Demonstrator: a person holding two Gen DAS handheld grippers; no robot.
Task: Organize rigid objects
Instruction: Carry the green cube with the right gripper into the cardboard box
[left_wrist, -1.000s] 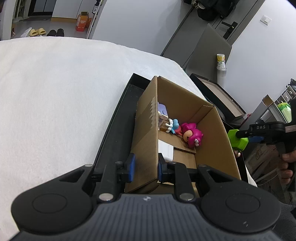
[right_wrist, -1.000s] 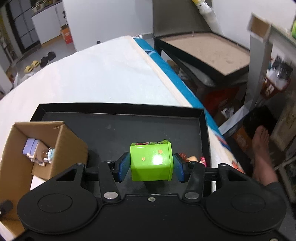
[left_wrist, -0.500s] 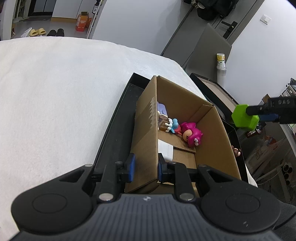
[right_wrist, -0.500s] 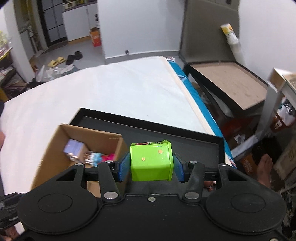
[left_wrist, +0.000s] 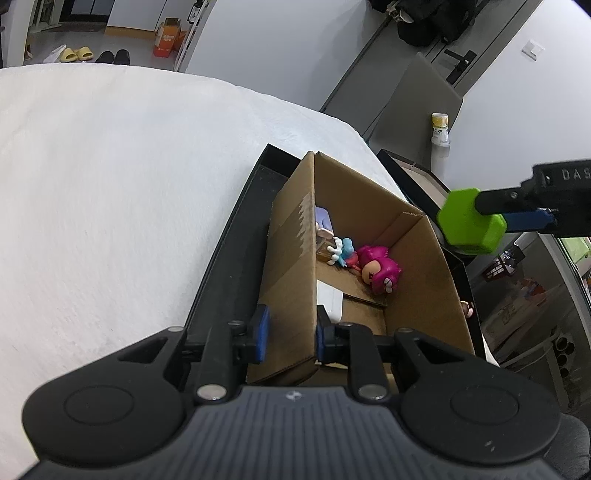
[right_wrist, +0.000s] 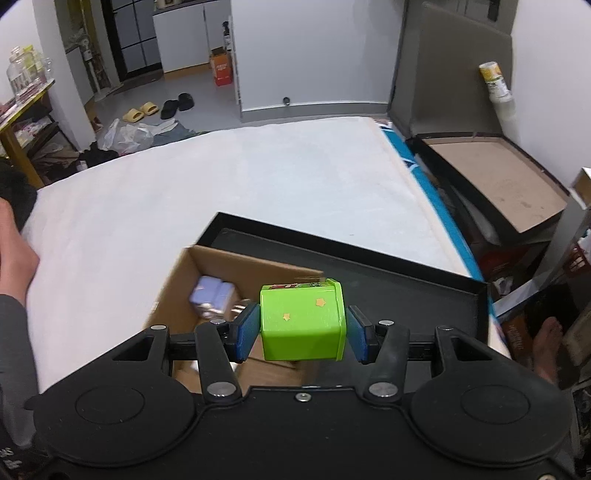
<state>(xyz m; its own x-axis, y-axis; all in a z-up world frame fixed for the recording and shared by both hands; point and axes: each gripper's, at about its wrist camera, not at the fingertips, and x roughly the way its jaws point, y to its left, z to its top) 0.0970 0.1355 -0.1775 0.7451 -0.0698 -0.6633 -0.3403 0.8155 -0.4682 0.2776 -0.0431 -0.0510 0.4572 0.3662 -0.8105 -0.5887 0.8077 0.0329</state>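
Observation:
An open cardboard box (left_wrist: 424, 273) stands in a black tray (left_wrist: 221, 254) on the white bed. My left gripper (left_wrist: 290, 334) is shut on the box's near left wall. Inside lie a pink figure (left_wrist: 376, 267), a blue and white figure (left_wrist: 341, 251) and a lilac item (left_wrist: 323, 223). My right gripper (right_wrist: 302, 325) is shut on a green box with yellow stars (right_wrist: 303, 321). In the left wrist view that green box (left_wrist: 469, 221) hangs in the air above the carton's far right corner. From the right wrist, the carton (right_wrist: 207, 273) lies below and to the left.
The white bed cover (left_wrist: 110, 184) spreads left of the tray. A second black tray with a brown base (right_wrist: 491, 184) sits beyond the bed's right edge. A small toy (left_wrist: 466, 308) lies in the tray right of the carton. A person's hand (right_wrist: 14, 236) rests at the bed's left edge.
My right gripper rose with the green box and moved left, from over the tray's bare floor to above the carton's edge. The left gripper kept its hold on the carton wall.

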